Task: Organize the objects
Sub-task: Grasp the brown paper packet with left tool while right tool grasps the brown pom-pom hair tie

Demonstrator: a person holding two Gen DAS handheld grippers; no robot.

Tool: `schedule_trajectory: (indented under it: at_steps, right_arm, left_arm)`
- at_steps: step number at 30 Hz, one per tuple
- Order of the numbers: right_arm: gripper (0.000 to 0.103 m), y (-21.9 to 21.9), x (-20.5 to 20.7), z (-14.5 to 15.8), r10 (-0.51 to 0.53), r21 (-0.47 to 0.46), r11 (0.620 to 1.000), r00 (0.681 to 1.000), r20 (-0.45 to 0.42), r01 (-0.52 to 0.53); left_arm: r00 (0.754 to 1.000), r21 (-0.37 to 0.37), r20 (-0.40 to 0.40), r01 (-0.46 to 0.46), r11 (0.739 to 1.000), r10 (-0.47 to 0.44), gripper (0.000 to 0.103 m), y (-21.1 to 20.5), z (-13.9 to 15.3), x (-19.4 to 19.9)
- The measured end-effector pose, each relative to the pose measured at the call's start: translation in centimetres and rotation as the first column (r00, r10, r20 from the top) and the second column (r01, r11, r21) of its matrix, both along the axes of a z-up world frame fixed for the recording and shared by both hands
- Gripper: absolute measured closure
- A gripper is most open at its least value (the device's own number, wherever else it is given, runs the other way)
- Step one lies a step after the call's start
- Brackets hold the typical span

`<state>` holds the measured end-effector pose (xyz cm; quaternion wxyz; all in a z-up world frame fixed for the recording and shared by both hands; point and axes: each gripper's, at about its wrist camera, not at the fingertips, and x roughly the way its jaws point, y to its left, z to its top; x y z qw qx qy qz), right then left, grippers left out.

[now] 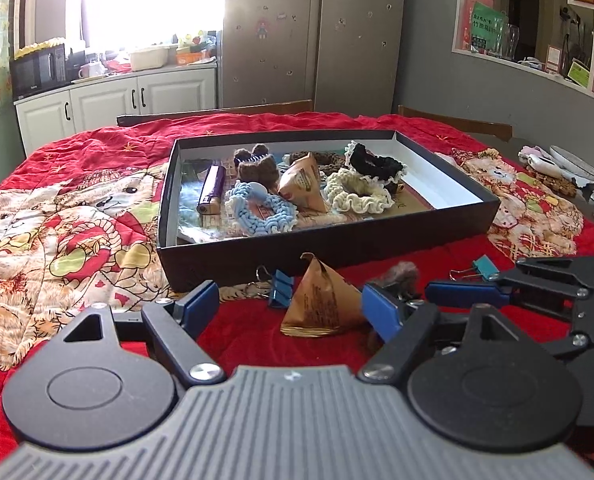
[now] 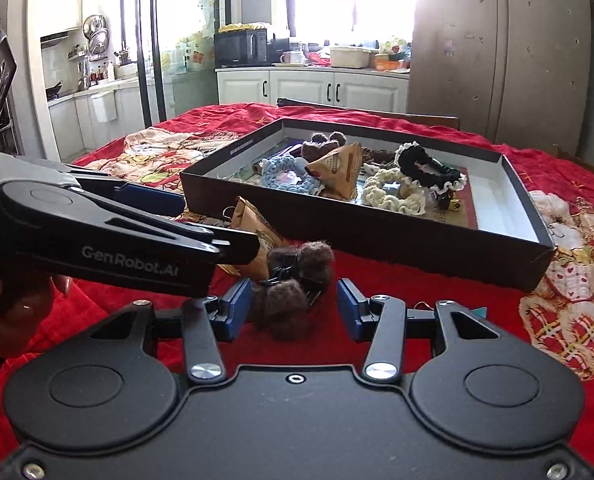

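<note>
Black box [image 1: 329,256] sits mid-frame on the red quilt [image 1: 77,184], bare white floor along its right wall. Left gripper [image 1: 289,306] spread wide around the brown pyramid packet [image 1: 321,304], pads clear of it. Right gripper [image 2: 293,310] half-spread around the brown fuzzy hair clip [image 2: 293,280], not clenched. Outside the box: two binder clips, one blue [image 1: 279,288], one teal [image 1: 481,269]. Inside: three scrunchies, one packet, one purple lighter [image 1: 212,194].

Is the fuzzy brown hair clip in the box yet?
No. The fuzzy brown hair clip lies on the red blanket, outside the box.
</note>
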<state>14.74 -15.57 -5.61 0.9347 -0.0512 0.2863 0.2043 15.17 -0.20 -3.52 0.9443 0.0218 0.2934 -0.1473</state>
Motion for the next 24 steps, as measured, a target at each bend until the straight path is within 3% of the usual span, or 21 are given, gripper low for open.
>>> schedule_trajectory:
  at_steps: [6, 19, 24]
  right_arm:
    - [0.069, -0.2, 0.3, -0.2, 0.013, 0.024, 1.0, 1.0, -0.017, -0.013]
    - [0.072, -1.2, -0.3, 0.1, -0.055, -0.017, 0.998, 0.998, -0.001, 0.055]
    - [0.073, -1.9, -0.2, 0.2, -0.082, -0.008, 0.997, 0.997, -0.01, 0.082]
  left_arm:
    - [1.0, -0.014, -0.005, 0.017, 1.0, -0.017, 0.029, -0.3, 0.0, 0.0]
    - [0.997, -0.038, -0.057, 0.053, 0.998, -0.055, 0.049, -0.9, -0.8, 0.6]
    - [0.997, -0.033, -0.058, 0.052, 0.998, -0.054, 0.05, -1.4, -1.0, 0.7]
